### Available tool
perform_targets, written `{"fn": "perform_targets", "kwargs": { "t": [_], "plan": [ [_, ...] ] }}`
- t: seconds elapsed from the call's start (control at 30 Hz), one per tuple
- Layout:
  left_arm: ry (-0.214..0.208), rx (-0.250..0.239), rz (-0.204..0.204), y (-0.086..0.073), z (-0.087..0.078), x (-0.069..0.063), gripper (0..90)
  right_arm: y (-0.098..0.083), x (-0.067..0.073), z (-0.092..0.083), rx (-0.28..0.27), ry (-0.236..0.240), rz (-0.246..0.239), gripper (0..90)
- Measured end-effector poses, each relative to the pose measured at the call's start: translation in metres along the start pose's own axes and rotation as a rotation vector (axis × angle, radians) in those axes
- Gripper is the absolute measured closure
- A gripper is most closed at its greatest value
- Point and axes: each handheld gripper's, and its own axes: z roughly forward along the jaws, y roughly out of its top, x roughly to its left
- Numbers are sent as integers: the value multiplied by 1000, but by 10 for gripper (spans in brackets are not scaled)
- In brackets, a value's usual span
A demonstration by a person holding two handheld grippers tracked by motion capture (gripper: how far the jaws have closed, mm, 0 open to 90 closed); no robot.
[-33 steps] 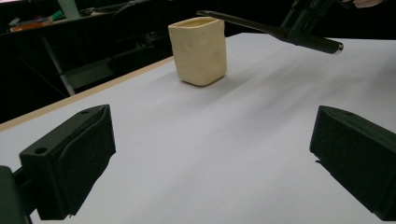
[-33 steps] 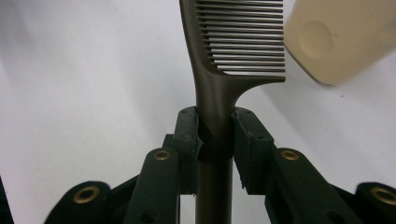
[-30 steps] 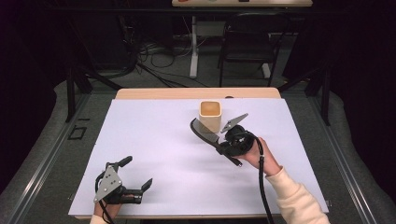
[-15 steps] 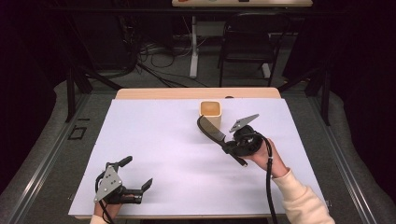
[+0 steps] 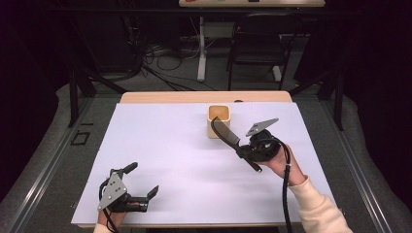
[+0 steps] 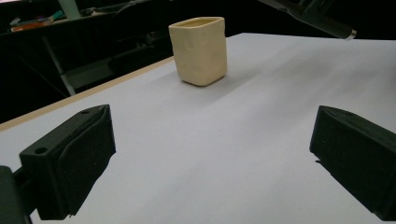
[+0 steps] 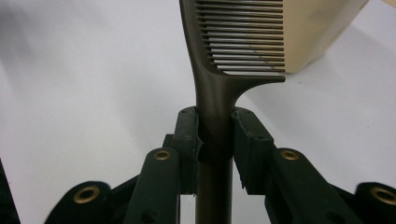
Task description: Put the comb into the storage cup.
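The comb (image 7: 219, 88) is in my right gripper (image 7: 215, 140), jaws clamped on its handle just below where the teeth begin, the rest of the handle running back between the jaws. From the high view the comb (image 5: 224, 133) hangs in the air, its toothed end at the near rim of the cream cup (image 5: 218, 120), not inside it. As I read it, the job now is getting that end over the opening. I want the tip above the rim before I tilt and lower, so the teeth don't catch the wall and tip the cup. Grip looks firm and centred, so no need to re-clamp. The cup (image 6: 199, 50) stands upright on the white table cover (image 5: 160, 145), alone; what I can see of its inside looks empty, though the bottom is hidden. My left gripper (image 5: 142, 184) rests near the table's front edge, jaws wide apart with nothing between them, well clear of the cup.
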Motion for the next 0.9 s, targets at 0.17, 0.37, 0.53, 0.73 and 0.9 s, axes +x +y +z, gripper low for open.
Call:
{"fn": "perform_targets", "kwargs": {
  "t": [0.17,0.37,0.53,0.73,0.9],
  "plan": [
    [-1,0,0,0,0,0,0,-3,-3,-6,-14,-7,6,723],
    [-1,-1,-1,0,0,0,0,-6,-7,-12,-25,-19,18,722],
    [-1,-1,-1,0,0,0,0,-7,-10,-15,-30,-26,25,722],
    [-1,-1,-1,0,0,0,1,-8,-13,-20,-41,-36,28,723],
    [0,0,0,0,0,0,1,-8,-15,-24,-53,-45,34,722]
  ]
}}
